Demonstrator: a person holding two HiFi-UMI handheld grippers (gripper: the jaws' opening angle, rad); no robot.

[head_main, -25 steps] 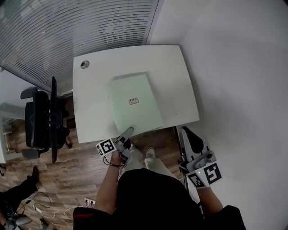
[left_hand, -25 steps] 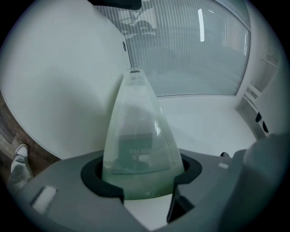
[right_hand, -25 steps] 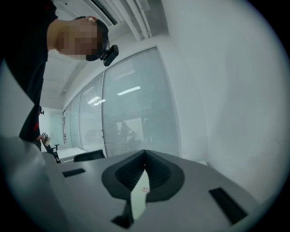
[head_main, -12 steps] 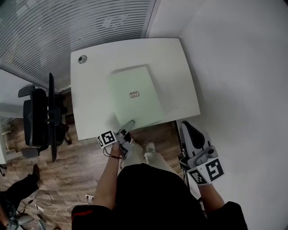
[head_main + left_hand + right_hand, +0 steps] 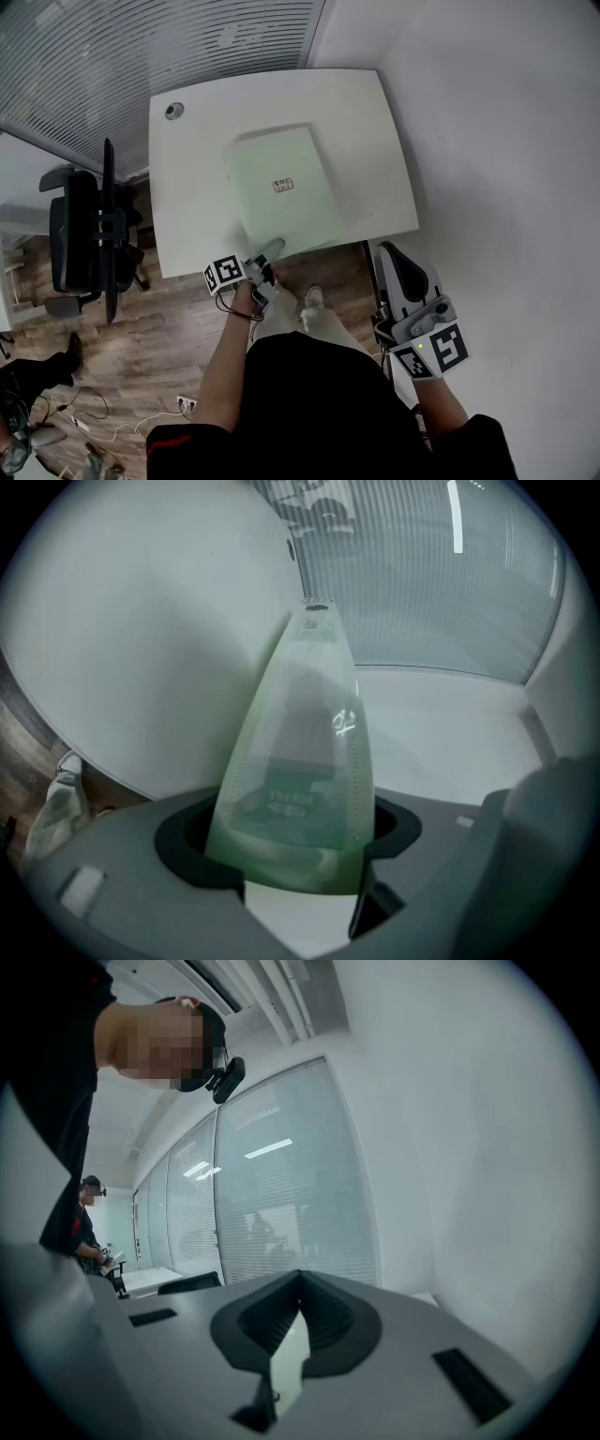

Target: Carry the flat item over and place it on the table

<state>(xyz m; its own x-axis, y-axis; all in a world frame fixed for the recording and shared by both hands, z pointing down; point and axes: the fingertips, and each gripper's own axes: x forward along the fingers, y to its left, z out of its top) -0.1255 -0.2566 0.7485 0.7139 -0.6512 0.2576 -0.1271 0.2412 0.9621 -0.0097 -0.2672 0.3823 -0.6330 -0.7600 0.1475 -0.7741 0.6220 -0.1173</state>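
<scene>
The flat item is a pale green translucent folder with a small label, lying flat on the white table. My left gripper is at the table's near edge, at the folder's near corner. In the left gripper view the folder still runs between the jaws, and a dark finger shows through it. The jaws are opening and I see no pad pressing on it. My right gripper hangs low, off the table's near right corner. Its jaws are shut with nothing in them.
A black office chair stands on the wooden floor left of the table. A round cable hole sits in the table's far left corner. A blind-covered glass wall runs behind and a white wall runs along the right. Another person's leg shows at lower left.
The left gripper stays at the folder's near corner and the folder stays flat on the table. Only the head view has shifted slightly. The right gripper has hardly moved.
</scene>
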